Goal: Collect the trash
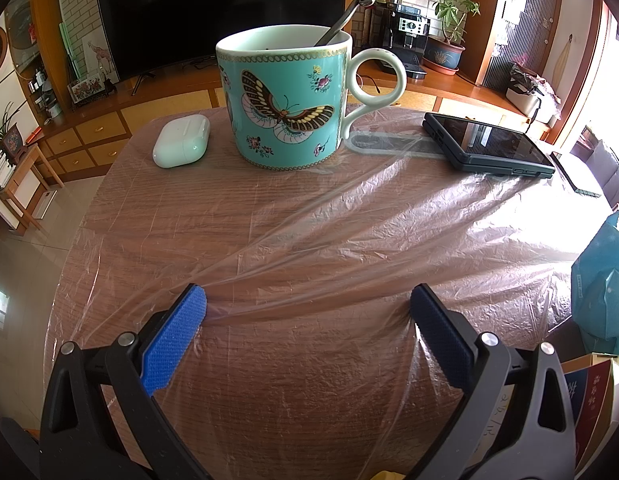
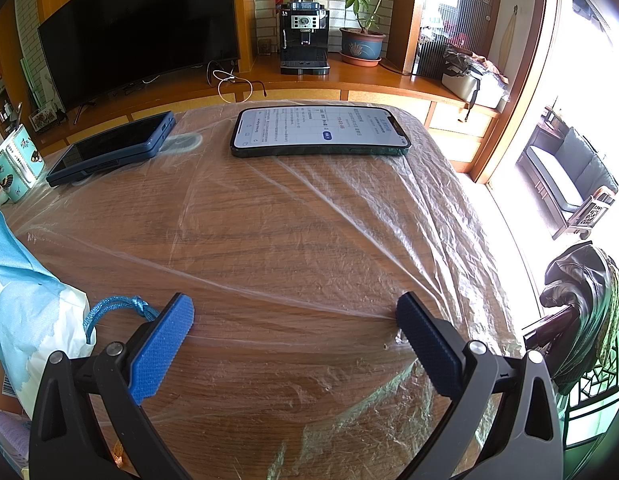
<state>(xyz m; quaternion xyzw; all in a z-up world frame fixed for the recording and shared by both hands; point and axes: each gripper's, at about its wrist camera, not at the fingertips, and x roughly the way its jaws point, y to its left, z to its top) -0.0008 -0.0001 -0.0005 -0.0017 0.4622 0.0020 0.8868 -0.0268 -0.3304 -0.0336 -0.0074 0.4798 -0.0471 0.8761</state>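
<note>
I hold both grippers, left gripper point(image 1: 307, 308) and right gripper point(image 2: 295, 316), fingers wide, over the near plastic film point(image 1: 349, 232); light, limp, slippery; best pinched at a raised wrinkle, clear of the far mug point(image 1: 285, 100).

A thin, clear, crinkled plastic sheet point(image 1: 349, 232) covers the matt wood-grain table point(image 2: 269, 216). The mug point(image 1: 285, 100) is glossy glazed ceramic, the earbud case point(image 1: 181, 141) smooth white plastic. The phone point(image 2: 320, 132) has a glossy glass screen. Gripper pads point(image 1: 177, 340) look rough, knurled blue.
</note>
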